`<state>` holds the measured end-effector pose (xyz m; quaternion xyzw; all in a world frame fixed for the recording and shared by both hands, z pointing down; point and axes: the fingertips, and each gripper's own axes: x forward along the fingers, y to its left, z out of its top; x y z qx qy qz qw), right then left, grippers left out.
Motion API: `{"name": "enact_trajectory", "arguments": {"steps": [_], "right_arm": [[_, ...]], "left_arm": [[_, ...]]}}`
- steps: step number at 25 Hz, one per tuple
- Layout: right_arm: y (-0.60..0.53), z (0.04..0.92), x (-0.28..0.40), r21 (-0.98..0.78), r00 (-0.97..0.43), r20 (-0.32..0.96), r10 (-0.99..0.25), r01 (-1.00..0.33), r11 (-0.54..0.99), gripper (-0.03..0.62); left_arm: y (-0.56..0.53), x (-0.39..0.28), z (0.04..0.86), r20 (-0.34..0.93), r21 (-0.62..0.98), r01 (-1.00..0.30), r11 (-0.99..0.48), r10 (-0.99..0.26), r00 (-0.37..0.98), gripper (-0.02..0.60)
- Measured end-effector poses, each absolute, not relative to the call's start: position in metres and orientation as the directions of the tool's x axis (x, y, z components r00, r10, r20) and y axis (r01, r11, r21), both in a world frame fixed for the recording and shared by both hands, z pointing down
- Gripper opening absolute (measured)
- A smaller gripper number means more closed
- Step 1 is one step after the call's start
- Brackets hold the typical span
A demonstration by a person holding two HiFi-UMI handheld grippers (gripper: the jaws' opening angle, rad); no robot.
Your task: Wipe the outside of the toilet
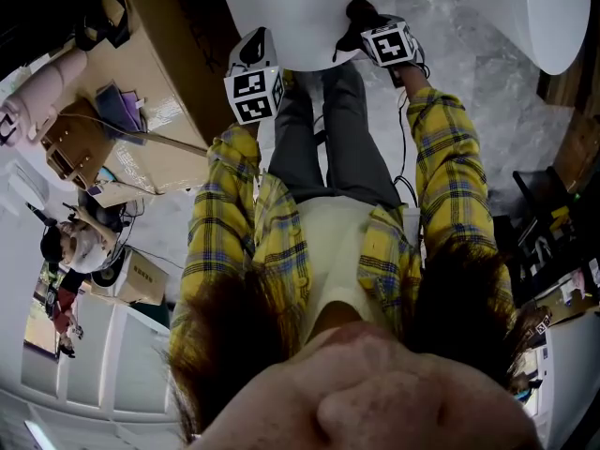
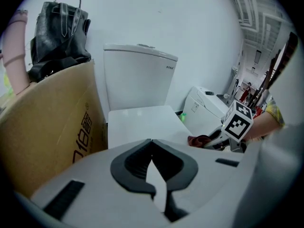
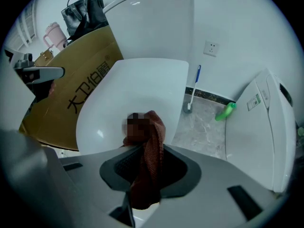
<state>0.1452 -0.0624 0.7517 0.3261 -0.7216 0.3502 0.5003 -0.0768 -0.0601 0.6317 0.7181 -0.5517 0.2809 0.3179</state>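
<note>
The white toilet stands with its lid (image 3: 137, 89) down and its tank (image 3: 152, 23) against the wall; the lid (image 2: 137, 122) also shows in the left gripper view. My right gripper (image 3: 145, 144) is shut on a dark red cloth (image 3: 149, 160), which rests at the lid's front edge. From the head view the cloth (image 1: 356, 12) shows dark against the white lid (image 1: 291, 17). My left gripper (image 2: 151, 141) is shut with nothing in it and hangs just before the lid's front left part. The right gripper (image 2: 213, 139) and its cloth (image 2: 199, 140) lie to its right.
A large cardboard box (image 2: 47, 122) stands tight against the toilet's left side, with a black bag (image 2: 59, 32) on top. On the right are a second white toilet (image 3: 266, 127), a green bottle (image 3: 224, 112) and a toilet brush (image 3: 192, 91) on the marble floor.
</note>
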Motion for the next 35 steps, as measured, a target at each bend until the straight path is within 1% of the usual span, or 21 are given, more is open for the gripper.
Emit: {"name": "enact_trajectory", "arguments": {"steps": [7, 13, 16, 21, 25, 28, 35], "right_arm": [[-0.071, 0.750, 0.160, -0.134, -0.236, 0.960, -0.153, -0.863, 0.487, 0.117], [-0.074, 0.731, 0.167, -0.119, -0.208, 0.959, -0.193, -0.912, 0.392, 0.117], [-0.070, 0.717, 0.159, -0.142, -0.234, 0.947, -0.220, -0.919, 0.367, 0.117], [-0.065, 0.682, 0.144, -0.172, -0.284, 0.918, -0.278, -0.914, 0.367, 0.117], [-0.066, 0.653, 0.129, -0.183, -0.319, 0.891, -0.322, -0.903, 0.388, 0.117], [-0.065, 0.634, 0.120, -0.182, -0.334, 0.879, -0.339, -0.894, 0.409, 0.117], [-0.063, 0.595, 0.110, -0.187, -0.353, 0.852, -0.387, -0.895, 0.405, 0.117]], "left_arm": [[-0.058, -0.080, 0.629, 0.749, 0.145, -0.971, -0.192, -0.619, 0.234, 0.008], [-0.059, -0.090, 0.620, 0.739, 0.148, -0.973, -0.175, -0.634, 0.226, 0.008], [-0.060, -0.101, 0.611, 0.733, 0.144, -0.976, -0.165, -0.644, 0.218, 0.008], [-0.062, -0.113, 0.591, 0.711, 0.159, -0.977, -0.143, -0.670, 0.214, 0.008], [-0.056, -0.114, 0.572, 0.689, 0.143, -0.974, -0.176, -0.689, 0.226, 0.008], [-0.047, -0.116, 0.562, 0.682, 0.153, -0.971, -0.183, -0.692, 0.238, 0.008], [-0.034, -0.122, 0.534, 0.667, 0.170, -0.972, -0.162, -0.707, 0.234, 0.008]]}}
